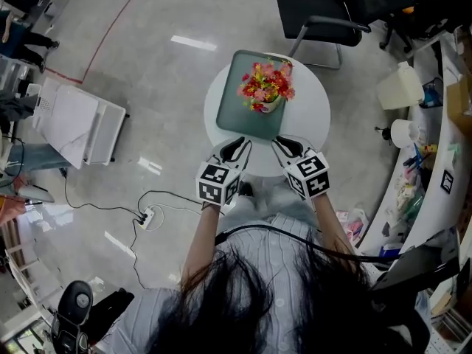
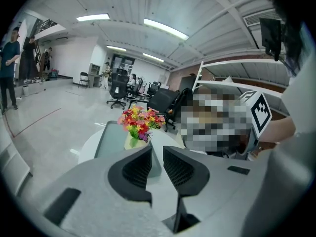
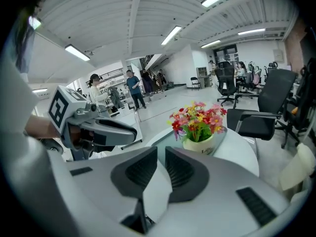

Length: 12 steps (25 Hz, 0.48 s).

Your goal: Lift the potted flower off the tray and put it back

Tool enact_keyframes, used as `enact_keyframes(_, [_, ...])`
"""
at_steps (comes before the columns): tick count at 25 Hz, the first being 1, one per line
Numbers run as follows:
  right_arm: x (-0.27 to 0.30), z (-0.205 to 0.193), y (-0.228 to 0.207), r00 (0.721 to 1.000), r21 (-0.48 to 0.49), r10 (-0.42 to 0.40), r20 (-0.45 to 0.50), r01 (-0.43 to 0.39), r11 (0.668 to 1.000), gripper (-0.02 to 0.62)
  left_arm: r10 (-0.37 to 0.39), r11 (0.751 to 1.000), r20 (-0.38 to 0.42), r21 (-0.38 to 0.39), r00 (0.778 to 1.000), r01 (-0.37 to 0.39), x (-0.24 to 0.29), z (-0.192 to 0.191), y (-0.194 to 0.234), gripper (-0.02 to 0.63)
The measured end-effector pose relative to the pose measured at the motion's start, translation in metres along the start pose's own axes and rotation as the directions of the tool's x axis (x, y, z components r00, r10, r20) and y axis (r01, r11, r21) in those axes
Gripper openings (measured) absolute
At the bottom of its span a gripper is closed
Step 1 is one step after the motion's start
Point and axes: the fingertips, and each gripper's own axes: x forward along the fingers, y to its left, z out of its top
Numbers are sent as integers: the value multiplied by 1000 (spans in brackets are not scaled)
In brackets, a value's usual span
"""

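Note:
A small cream pot of red, pink and yellow flowers (image 1: 266, 88) (image 2: 138, 126) (image 3: 199, 127) stands on a grey-green tray (image 1: 240, 102) (image 2: 109, 138) on the round white table (image 1: 310, 109). My left gripper (image 1: 237, 149) (image 2: 157, 158) and right gripper (image 1: 284, 147) (image 3: 161, 163) hover side by side at the table's near edge, short of the tray. Both are shut and hold nothing. The right gripper view also shows the left gripper (image 3: 94, 127) at its left.
A black office chair (image 1: 317, 13) stands just behind the table. A white cabinet (image 1: 77, 124) is on the floor to the left, with a cable and power strip (image 1: 147, 216) near my feet. Cluttered shelving (image 1: 435, 146) runs along the right. People stand far off in the room.

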Motion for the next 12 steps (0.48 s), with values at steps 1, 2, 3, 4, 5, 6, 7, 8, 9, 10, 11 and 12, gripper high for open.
enact_keyframes(1, [3, 0, -5, 1000, -2, 7, -5, -7, 1000, 66, 2, 1000, -7, -9, 1000, -2, 5, -2, 0, 63])
enact_keyframes(2, [6, 0, -9, 1000, -7, 13, -12, -13, 1000, 64, 4, 1000, -14, -17, 1000, -4, 10, -4, 0, 63])
enact_keyframes(3, [9, 0, -14, 1000, -13, 20, -18, -20, 1000, 65, 5, 1000, -21, -24, 1000, -5, 14, -5, 0, 63])
enact_keyframes(4, [12, -1, -20, 999, -22, 27, -26, -27, 999, 66, 6, 1000, -28, -30, 1000, -7, 20, -6, 0, 63])
enact_keyframes(5, [15, -2, -25, 999, -31, 32, -34, -34, 999, 66, 9, 999, -37, -34, 999, -10, 25, -7, 0, 63])
enact_keyframes(6, [18, -4, -30, 998, -40, 37, -43, -39, 998, 65, 12, 999, -47, -36, 999, -14, 29, -8, 1, 63])
enact_keyframes(7, [22, -5, -36, 998, -48, 42, -52, -44, 998, 66, 17, 999, -57, -38, 998, -19, 34, -10, 2, 63])
enact_keyframes(8, [25, -7, -41, 997, -54, 46, -60, -49, 997, 66, 21, 999, -67, -41, 998, -24, 38, -12, 3, 63])
enact_keyframes(9, [29, -8, -46, 997, -59, 51, -66, -55, 997, 66, 26, 999, -76, -45, 997, -30, 42, -13, 5, 63])
enact_keyframes(10, [33, -9, -51, 996, -64, 57, -72, -62, 996, 66, 33, 998, -83, -50, 996, -37, 45, -15, 8, 63])
enact_keyframes(11, [37, -10, -56, 995, -70, 64, -78, -70, 995, 66, 42, 997, -89, -53, 995, -47, 49, -16, 11, 63])
enact_keyframes(12, [41, -11, -61, 994, -78, 72, -85, -79, 994, 66, 52, 997, -93, -56, 994, -58, 52, -16, 14, 63])
